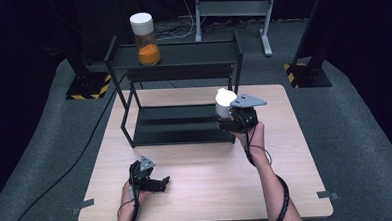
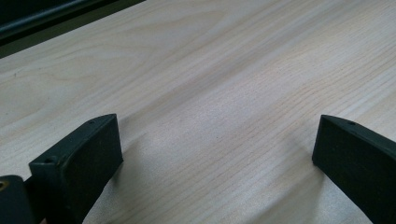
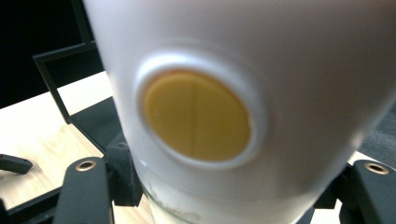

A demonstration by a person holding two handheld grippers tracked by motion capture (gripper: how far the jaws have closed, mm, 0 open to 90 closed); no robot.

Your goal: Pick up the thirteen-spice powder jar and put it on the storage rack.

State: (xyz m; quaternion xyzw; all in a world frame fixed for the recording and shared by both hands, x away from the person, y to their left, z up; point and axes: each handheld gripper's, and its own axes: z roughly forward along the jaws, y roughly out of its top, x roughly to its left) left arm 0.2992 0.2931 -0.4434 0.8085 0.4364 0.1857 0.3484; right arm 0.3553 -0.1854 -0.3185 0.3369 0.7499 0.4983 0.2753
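My right gripper (image 1: 233,116) is shut on a jar with a white lid (image 1: 225,103) and holds it above the table, at the right front corner of the black two-tier shelf (image 1: 184,126). In the right gripper view the white lid (image 3: 280,70), with a round yellow disc (image 3: 196,115) in it, stands close between the jaws of the right gripper (image 3: 229,191). My left gripper (image 1: 162,183) rests low over the table near its front edge. Its jaws are open, with bare wood between them in the left gripper view (image 2: 217,135).
A second jar (image 1: 146,38) with orange powder and a white lid stands at the left of the shelf's top tier (image 1: 196,53). The wooden table (image 1: 207,180) sits on grey carpet. Black stands and a metal frame are behind it.
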